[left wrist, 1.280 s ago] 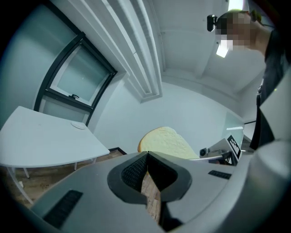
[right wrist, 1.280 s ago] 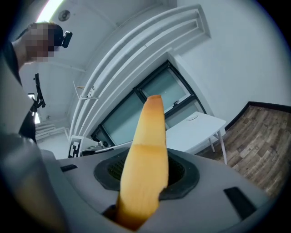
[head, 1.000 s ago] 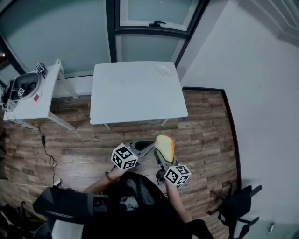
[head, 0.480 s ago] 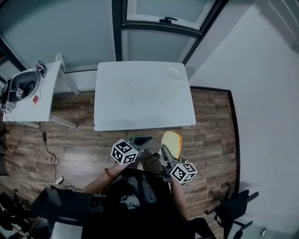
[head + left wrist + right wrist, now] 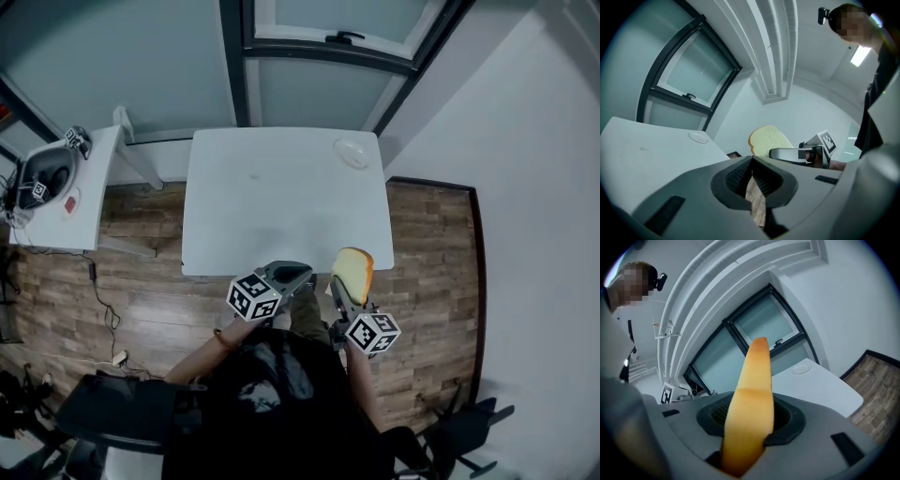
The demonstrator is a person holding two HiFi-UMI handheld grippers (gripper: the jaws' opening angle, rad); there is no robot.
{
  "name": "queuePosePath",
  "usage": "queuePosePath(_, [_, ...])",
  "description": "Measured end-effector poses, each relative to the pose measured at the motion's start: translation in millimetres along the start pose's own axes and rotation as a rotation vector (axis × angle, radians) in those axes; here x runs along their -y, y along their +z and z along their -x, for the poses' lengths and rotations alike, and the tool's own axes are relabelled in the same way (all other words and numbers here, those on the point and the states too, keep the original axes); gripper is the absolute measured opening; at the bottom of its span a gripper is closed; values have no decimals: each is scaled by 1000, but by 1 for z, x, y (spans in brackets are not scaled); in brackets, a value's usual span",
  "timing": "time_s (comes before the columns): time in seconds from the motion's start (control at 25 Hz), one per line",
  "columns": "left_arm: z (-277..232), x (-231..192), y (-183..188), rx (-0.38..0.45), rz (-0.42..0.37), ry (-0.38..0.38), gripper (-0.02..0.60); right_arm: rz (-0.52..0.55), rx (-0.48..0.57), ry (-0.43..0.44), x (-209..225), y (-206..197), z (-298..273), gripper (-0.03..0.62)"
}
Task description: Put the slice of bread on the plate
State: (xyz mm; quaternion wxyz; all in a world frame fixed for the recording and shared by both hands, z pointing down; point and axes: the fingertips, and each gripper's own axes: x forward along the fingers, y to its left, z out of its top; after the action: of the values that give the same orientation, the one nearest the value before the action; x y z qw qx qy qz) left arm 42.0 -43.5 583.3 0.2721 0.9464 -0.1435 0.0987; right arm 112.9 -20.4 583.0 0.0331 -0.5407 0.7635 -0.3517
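Observation:
In the head view, the slice of bread point(image 5: 354, 275) stands on edge over the white table's point(image 5: 281, 202) near edge. My right gripper point(image 5: 343, 290) is shut on its lower part. The right gripper view shows the golden crust point(image 5: 757, 380) rising from between the jaws of that gripper point(image 5: 750, 417). A small white plate point(image 5: 352, 153) lies at the table's far right corner, also seen as the plate point(image 5: 802, 368) and the plate point(image 5: 699, 137). My left gripper point(image 5: 292, 275) is beside the bread, its jaws point(image 5: 752, 159) shut on nothing. The left gripper view shows the bread point(image 5: 768, 139) to its right.
A small white side table point(image 5: 89, 202) with a black device point(image 5: 49, 174) stands at the left. Windows line the far wall, and a white wall runs along the right. The floor point(image 5: 427, 262) is wooden, and a black chair point(image 5: 469, 427) stands at lower right.
Both grippers have moved forward toward the table, which now lies right before them. The bread stays gripped in the right gripper.

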Motion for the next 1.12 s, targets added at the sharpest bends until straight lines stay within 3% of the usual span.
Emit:
queuePosePath(0.28, [-77,-43,55,17,-54,29,5,74,-64,57,60,61,-57,156])
queuePosePath(0.64, [-148,-105,63,-41,-34,170,5,200,-220,119,131,85,-117,156])
queuePosePath(0.92, [-172,-162,69,-64,-4,197,5,337,-327,37,188,94,-190,156])
queuePosePath(1.12, [-197,-213,81,-86,-33,189,5,446,-345,-52,224,117,-254,156])
